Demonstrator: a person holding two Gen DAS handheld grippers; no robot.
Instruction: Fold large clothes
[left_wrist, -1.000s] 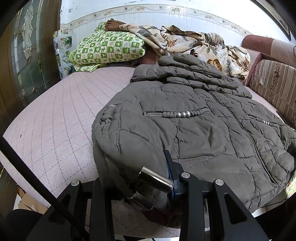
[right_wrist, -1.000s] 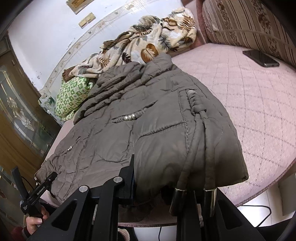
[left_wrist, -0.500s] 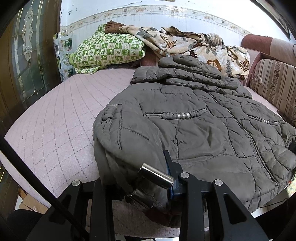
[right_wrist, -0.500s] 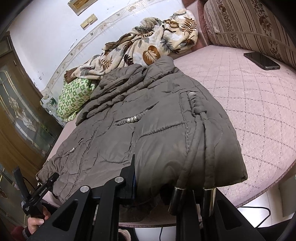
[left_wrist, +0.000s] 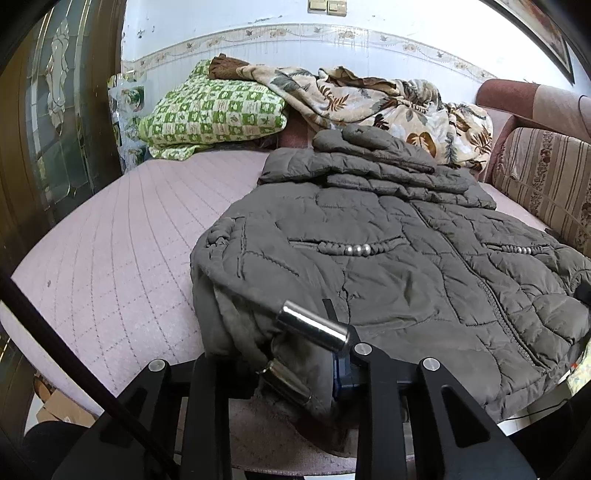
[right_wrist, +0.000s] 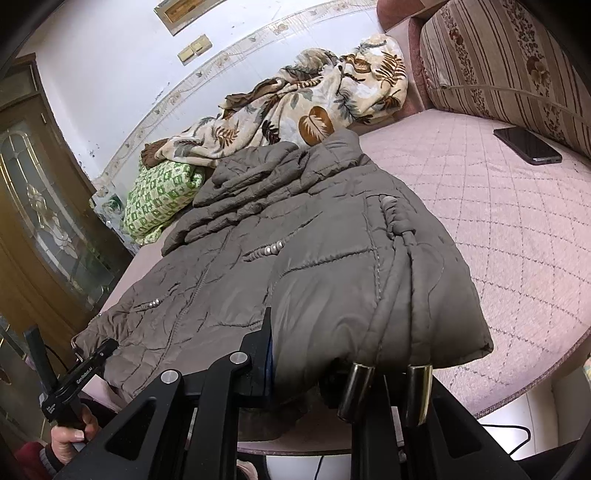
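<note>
Ahead of both grippers, we see a grey-brown quilted jacket (left_wrist: 388, 258) spread front-up on a pink quilted bed (left_wrist: 122, 236), its hem nearest us at the bed's edge. Our left gripper (left_wrist: 288, 373) is closing its jaws on the hem corner in front of it, padded fabric bunched between them. Our right gripper (right_wrist: 328, 373) is nearly closed, pinching the opposite hem corner. Two metal-tipped drawcords (right_wrist: 391, 387) dangle just beside the right gripper. We judge that these cords could snag, or the slick padding could slip from a shallow pinch when lifted.

Home bedroom, bed (left_wrist: 110, 266), blanket (left_wrist: 369, 99), pillow (left_wrist: 214, 110)
</note>
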